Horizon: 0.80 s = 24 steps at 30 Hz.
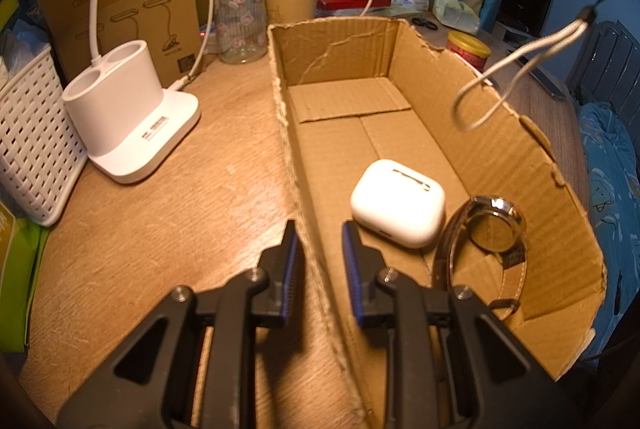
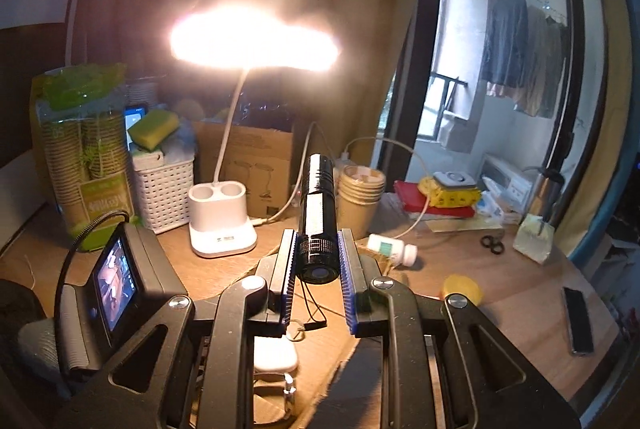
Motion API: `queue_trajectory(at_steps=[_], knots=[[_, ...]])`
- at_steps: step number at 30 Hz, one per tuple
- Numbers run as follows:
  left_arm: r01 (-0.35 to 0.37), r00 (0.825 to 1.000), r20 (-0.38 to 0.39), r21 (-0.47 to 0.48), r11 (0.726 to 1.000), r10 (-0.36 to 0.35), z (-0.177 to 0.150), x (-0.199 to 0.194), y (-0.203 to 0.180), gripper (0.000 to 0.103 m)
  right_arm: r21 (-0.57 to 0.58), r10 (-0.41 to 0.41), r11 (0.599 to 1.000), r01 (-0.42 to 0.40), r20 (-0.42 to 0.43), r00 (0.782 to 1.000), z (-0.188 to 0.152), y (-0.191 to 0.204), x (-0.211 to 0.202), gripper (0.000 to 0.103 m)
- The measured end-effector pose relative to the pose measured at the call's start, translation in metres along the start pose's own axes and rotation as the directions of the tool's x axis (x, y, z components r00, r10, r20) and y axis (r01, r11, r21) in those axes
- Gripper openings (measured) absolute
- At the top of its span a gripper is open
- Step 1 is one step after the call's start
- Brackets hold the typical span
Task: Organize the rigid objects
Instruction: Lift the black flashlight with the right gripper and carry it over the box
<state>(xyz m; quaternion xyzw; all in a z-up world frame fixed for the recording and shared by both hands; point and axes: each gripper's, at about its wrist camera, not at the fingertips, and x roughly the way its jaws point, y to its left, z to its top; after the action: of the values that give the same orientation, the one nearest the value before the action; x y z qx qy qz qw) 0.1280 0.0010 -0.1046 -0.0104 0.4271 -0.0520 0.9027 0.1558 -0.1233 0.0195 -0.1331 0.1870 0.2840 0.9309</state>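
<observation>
Flashlight was clamped in the right gripper above the cardboard box, not yet placed. Earbud case and watch already lay inside. Left gripper straddled the box wall, jaws parted. Pill bottle remained on the surface.

White earbud case, brown corrugated box, black ribbed flashlight
</observation>
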Motion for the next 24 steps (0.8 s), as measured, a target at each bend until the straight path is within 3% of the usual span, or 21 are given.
queue_trajectory(at_steps=[11, 24], knots=[[0.000, 1.000, 0.000, 0.000, 1.000, 0.000, 0.000, 0.000, 0.000, 0.023, 0.042, 0.010, 0.999, -0.004, -0.136, 0.991, -0.037, -0.007, 0.045, 0.021], [0.000, 1.000, 0.000, 0.000, 1.000, 0.000, 0.000, 0.000, 0.000, 0.023, -0.023, -0.002, 1.000, -0.005, -0.273, 0.962, -0.064, 0.009, 0.078, 0.021]])
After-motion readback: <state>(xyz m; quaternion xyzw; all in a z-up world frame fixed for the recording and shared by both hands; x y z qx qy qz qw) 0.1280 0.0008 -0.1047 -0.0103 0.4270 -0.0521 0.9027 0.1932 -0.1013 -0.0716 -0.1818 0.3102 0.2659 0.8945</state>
